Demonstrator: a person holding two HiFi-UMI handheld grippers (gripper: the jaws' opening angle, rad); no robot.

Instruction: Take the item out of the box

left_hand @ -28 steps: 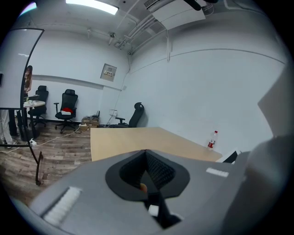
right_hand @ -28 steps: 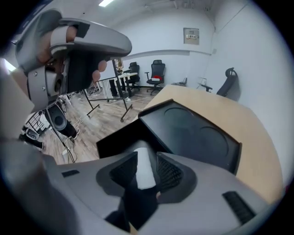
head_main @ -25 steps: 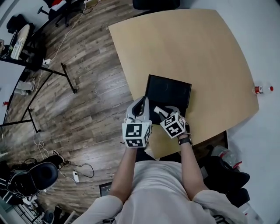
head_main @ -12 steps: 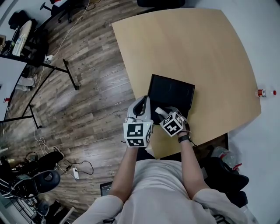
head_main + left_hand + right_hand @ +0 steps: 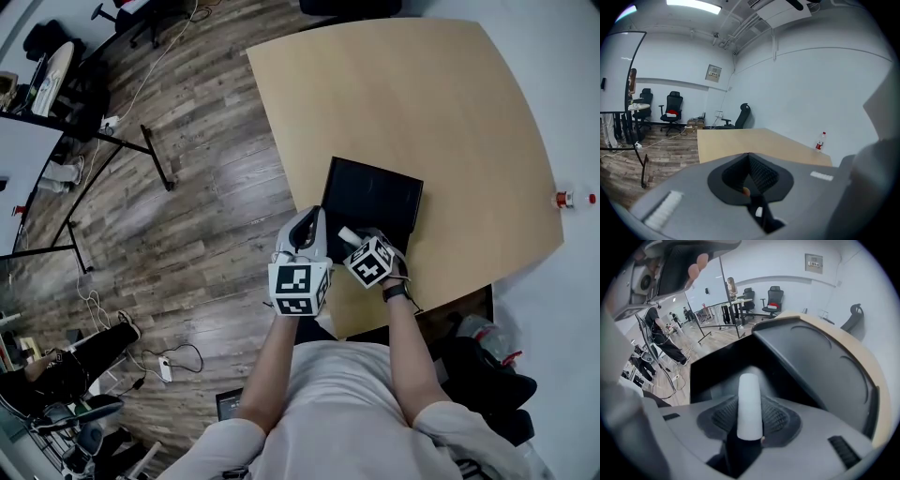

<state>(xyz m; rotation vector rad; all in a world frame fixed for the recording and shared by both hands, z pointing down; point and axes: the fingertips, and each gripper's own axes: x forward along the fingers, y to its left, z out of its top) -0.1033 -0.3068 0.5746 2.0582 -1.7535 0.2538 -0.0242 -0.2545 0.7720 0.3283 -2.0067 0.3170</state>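
Note:
An open black box (image 5: 377, 194) lies on the tan table (image 5: 422, 94) near its front edge. My right gripper (image 5: 355, 241) is at the box's near edge with a white cylinder (image 5: 348, 233) between its jaws. In the right gripper view the white cylinder (image 5: 749, 404) sticks out forward from between the pads over the black box (image 5: 820, 366). The pads flank it on both sides and the jaws are closing on it. My left gripper (image 5: 307, 225) sits at the box's near left corner. In the left gripper view the left gripper (image 5: 749, 180) is shut with nothing held.
A small water bottle with a red cap (image 5: 567, 198) lies at the table's far right edge, and the left gripper view shows this bottle (image 5: 819, 140) too. Wooden floor, office chairs, cables and a stand's black legs (image 5: 150, 159) lie to the left.
Both grippers have edged slightly up and right toward the box. The white cylinder stays between the right jaws. A person's legs have come into view on the floor at lower left.

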